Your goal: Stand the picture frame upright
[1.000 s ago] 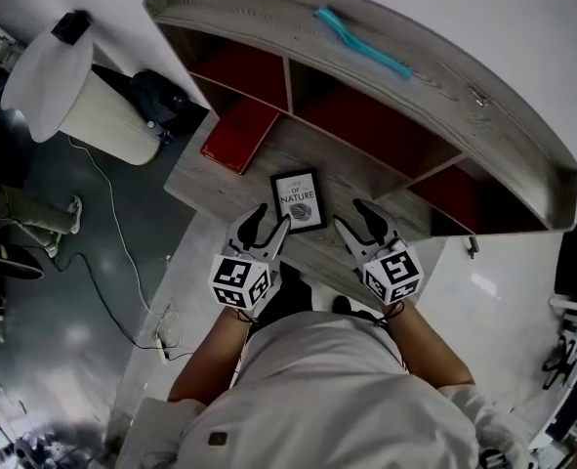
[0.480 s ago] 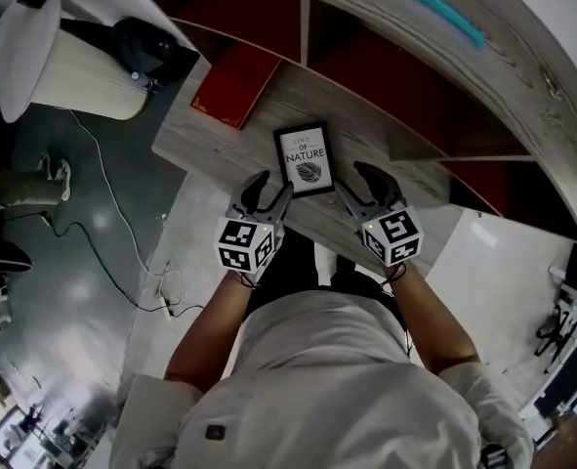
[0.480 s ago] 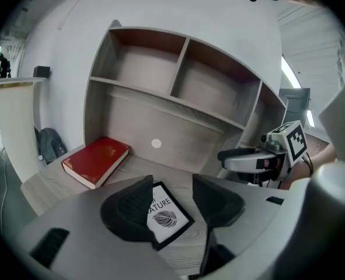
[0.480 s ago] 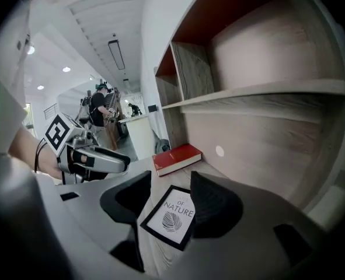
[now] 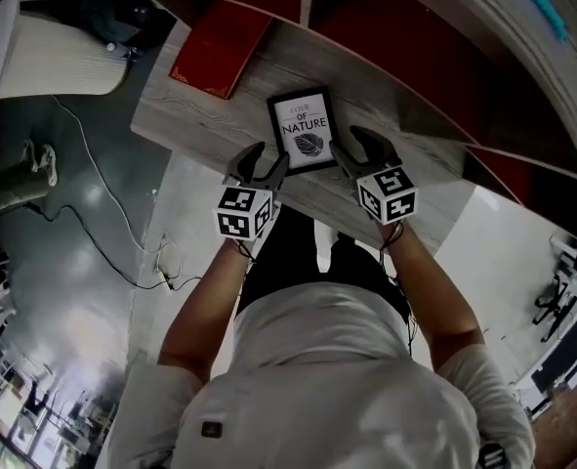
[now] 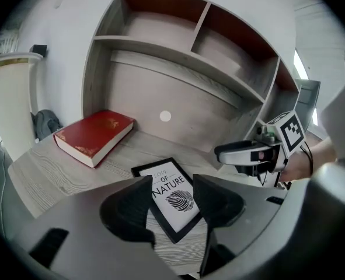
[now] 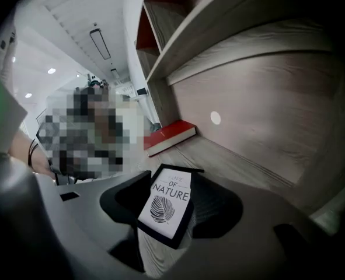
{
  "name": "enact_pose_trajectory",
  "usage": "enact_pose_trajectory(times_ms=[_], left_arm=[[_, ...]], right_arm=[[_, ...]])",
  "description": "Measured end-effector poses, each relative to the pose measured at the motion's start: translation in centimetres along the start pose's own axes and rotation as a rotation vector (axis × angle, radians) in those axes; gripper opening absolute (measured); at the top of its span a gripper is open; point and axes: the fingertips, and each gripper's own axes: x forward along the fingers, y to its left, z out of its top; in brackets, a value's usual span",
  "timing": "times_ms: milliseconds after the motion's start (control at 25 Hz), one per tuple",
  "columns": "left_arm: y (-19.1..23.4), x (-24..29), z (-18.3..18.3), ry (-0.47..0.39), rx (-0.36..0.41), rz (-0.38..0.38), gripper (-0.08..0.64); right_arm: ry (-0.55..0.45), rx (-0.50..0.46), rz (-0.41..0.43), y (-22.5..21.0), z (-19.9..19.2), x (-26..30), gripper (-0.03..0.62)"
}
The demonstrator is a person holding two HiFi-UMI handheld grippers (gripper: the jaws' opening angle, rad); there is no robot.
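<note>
While picture frame (image 5: pixel 303 131) lies flat near desk (image 5: pixel 192 115) edge | left tool (image 5: pixel 262 163), right tool (image 5: pixel 357 150) wide

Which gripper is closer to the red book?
Left. The left gripper is at the edge of the picture frame facing the red book; the right gripper is at the frame's opposite edge, farther away.

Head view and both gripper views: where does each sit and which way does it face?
Head view: on the person's head, looking steeply down at the desk; torso, forearms, left gripper and right gripper show.
Left gripper view: rides the left gripper, facing the shelf back across the picture frame; its own parted fingers and the right gripper show.
Right gripper view: rides the right gripper, facing across the picture frame toward the red book; its own parted fingers show.
Shared: all three see the flat picture frame and red book.
</note>
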Motion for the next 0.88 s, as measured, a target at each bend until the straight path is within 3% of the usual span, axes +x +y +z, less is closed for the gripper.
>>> enact_pose_trajectory(times_ms=[520, 880], left_arm=[[2.5, 5.7, -4.5, 0.129, -0.085, 0.008, 0.232], [4.0, 7.9, -6.0, 0.161, -0.187, 0.017, 0.232]], right_arm=[[0.116, 0.092, -0.02, -2.5, -4.7, 5.7, 0.217], [0.184, 0.127, -0.041, -4.0, -7.9, 7.8, 0.218]])
